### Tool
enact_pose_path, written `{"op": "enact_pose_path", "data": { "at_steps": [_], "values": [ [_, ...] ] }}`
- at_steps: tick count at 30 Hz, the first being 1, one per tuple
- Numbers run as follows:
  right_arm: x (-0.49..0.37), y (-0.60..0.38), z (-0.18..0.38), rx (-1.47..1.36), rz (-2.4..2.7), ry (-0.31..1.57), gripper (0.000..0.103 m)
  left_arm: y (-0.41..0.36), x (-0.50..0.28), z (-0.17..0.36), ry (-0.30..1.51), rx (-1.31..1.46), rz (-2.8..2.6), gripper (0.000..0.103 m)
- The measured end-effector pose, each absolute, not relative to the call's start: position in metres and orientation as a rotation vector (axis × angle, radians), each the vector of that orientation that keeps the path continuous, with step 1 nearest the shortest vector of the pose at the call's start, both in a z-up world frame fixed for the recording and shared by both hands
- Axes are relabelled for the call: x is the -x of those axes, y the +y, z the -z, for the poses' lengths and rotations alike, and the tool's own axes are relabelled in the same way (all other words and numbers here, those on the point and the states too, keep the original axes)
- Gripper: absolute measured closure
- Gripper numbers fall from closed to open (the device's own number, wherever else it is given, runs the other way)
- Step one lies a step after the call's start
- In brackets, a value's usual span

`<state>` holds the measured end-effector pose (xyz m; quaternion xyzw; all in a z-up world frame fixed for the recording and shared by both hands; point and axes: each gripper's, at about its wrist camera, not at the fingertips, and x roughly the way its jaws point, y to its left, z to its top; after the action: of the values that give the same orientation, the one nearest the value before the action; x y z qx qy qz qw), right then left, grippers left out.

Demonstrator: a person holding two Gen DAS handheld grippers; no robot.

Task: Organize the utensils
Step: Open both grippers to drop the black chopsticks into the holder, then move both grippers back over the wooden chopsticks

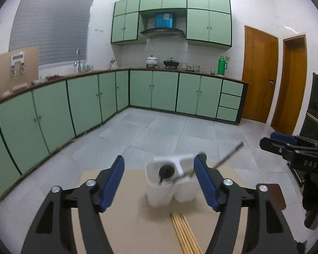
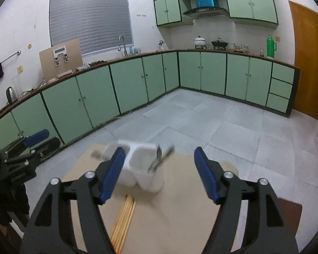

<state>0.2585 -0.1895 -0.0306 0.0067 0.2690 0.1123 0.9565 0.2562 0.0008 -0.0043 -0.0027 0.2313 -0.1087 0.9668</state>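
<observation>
Green cabinets (image 1: 84,99) run along 2 walls, with a green thermos (image 1: 222,65) and pots on the counter at the back, and a wooden door (image 1: 259,74) off to the right. Down here on the grey tile floor (image 1: 163,131) lies a sheet of brown cardboard (image 1: 137,222), and on it stands the white utensil holder (image 1: 169,182), divided into compartments. A dark-headed ladle (image 1: 168,172) sits in the near left compartment, its long metal handle leaning out up and to the right, blurred. A bundle of wooden chopsticks (image 1: 184,232) lies flat on the cardboard just in front of the holder.

The left gripper (image 1: 159,182) hovers low over the cardboard, pointing straight at the holder, jaws spread wide with nothing between them; its right pad (image 1: 205,182) overlaps the holder's edge and the ladle handle, though I can't tell if they touch. The right gripper (image 2: 159,173) is level alongside, jaws also wide apart and empty, with the holder between the left pad (image 2: 112,173) and centre.
</observation>
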Motion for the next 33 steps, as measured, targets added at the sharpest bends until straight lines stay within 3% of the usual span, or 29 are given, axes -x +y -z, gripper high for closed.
{"op": "enact_pose_path", "data": {
  "at_steps": [6, 20, 33],
  "values": [
    [-0.204, -0.191, 0.079, -0.029, -0.213, 0.608, 0.025, 0.015, -0.213, 0.054, 0.584, 0.044, 0.208, 0.032],
    [-0.124, -0.149, 0.177, -0.031, -0.225, 0.769, 0.025, 0.023, -0.151, 0.162, 0.824, -0.03, 0.152, 0.031],
    [-0.101, -0.118, 0.226, 0.048, -0.255, 0.866, 0.043, 0.024, -0.128, 0.187, 0.877, -0.052, 0.141, 0.03]
  ]
}}
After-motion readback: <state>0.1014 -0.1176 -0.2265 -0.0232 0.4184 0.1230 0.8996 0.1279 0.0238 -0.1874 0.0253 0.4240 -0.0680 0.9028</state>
